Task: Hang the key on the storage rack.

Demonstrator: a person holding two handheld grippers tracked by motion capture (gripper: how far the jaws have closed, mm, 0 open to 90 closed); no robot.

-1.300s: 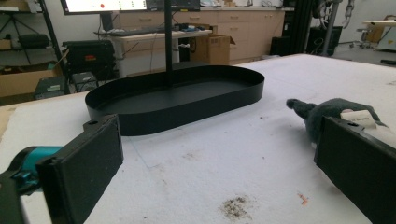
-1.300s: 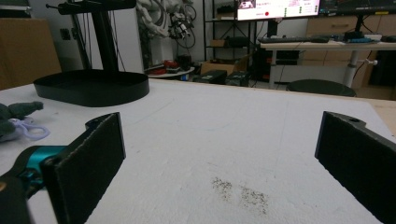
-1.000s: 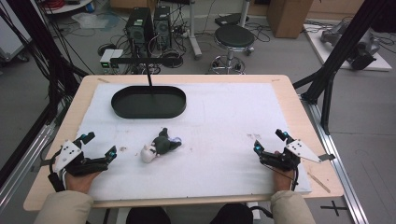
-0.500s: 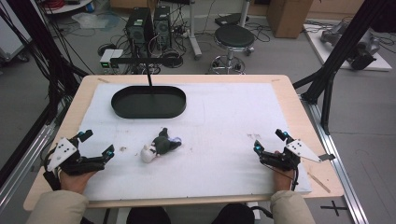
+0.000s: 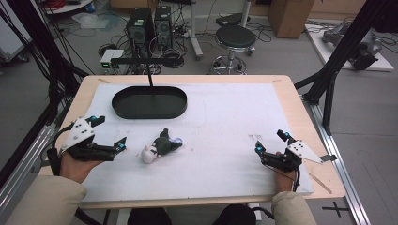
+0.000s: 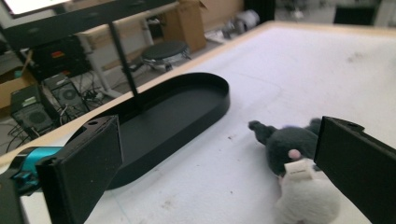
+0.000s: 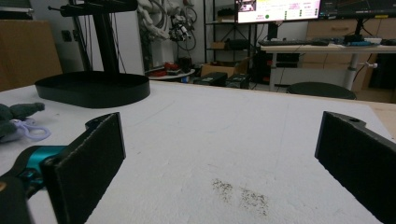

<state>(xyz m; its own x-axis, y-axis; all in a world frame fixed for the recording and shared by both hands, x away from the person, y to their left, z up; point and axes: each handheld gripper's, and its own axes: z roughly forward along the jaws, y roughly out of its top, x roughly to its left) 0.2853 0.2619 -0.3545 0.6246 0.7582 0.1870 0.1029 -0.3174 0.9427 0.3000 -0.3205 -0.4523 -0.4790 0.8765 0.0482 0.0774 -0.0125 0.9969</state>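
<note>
At the near edge of the worktop [image 5: 281, 108], two claws are held low over the white sheet, one in each hand. The left claw [image 5: 109, 135] is seen at about 8 o'clock from the worktop's middle, its jaws spread wide apart with nothing between them. The right claw [image 5: 272, 143] is seen at about 4 o'clock, its jaws likewise wide apart and empty.

A small plush toy [image 5: 160, 146], dark grey with a white part, lies on the sheet just beside the left claw, toward 3 o'clock of it, and well apart from the right claw. Its long axis runs from roughly 8 o'clock to 2 o'clock, white end nearest the person. The left claw is judged the nearer one for any grasp, a short reach sideways being needed.

Farther off, at 11 o'clock, a black oval tray [image 5: 149, 102] stands empty.
</note>
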